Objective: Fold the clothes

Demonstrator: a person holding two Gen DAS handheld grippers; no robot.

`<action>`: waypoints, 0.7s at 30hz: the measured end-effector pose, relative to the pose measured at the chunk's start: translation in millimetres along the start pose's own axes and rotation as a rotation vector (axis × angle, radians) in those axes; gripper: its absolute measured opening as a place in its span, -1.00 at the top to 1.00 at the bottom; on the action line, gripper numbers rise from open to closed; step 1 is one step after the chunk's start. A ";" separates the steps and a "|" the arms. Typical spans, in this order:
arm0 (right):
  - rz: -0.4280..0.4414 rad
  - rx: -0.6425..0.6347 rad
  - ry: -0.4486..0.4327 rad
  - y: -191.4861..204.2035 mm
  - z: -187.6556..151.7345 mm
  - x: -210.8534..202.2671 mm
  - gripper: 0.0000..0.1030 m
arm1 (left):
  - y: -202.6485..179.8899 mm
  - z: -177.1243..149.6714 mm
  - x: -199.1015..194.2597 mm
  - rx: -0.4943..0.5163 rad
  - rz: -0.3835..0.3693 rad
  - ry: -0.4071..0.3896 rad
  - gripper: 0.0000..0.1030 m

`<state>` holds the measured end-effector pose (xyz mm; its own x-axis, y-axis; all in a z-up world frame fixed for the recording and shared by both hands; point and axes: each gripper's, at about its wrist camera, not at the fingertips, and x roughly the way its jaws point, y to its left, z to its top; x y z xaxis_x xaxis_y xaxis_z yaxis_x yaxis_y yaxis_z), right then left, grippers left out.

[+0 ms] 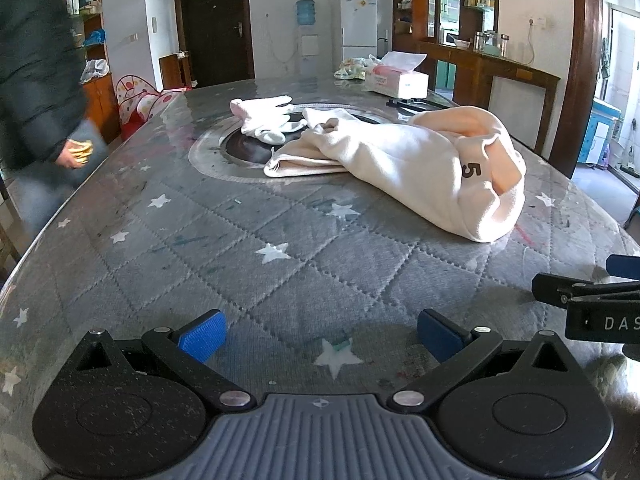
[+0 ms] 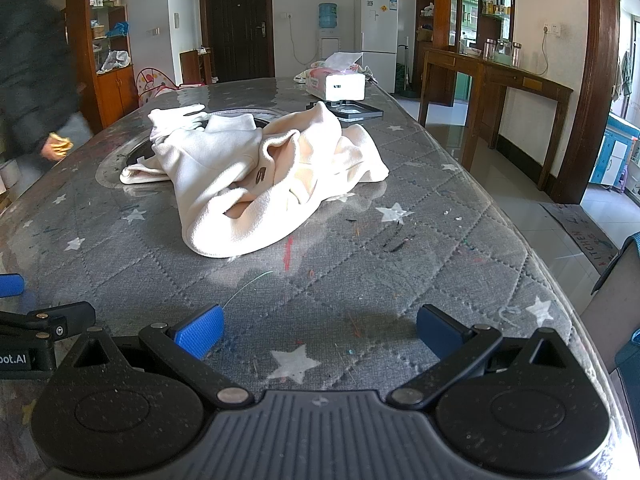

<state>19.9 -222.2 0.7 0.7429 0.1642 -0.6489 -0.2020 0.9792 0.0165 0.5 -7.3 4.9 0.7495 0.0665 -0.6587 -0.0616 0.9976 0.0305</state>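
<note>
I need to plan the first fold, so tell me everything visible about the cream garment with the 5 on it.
The cream garment is soft and fleece-like, pale cream with a peach-toned inside, and carries a dark "5". It lies crumpled and unfolded in a heap on the grey quilted star-print table cover, its nearest edge gaping open. A cuffed part stretches over the dark round inset in the table. White gloves lie just behind it. Neither gripper touches it; both are open, well short of it.

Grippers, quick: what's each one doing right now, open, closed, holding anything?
Left gripper: open, holding nothing, short of the cream garment.
Right gripper: open, holding nothing.
</note>
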 end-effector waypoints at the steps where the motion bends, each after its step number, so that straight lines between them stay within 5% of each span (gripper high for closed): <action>1: 0.000 0.000 0.000 -0.1 -0.1 0.1 -1.00 | 0.0 0.2 -0.1 -0.001 0.001 0.002 -1.00; 21: 0.098 -0.057 0.036 0.8 -9.8 -22.9 -1.00 | -16.0 -6.9 -22.4 0.064 0.001 0.052 -1.00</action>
<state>-3.5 -226.3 8.1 0.6950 0.2534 -0.6729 -0.3089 0.9503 0.0389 -19.8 -24.9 14.0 0.7140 0.0684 -0.6967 -0.0191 0.9967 0.0783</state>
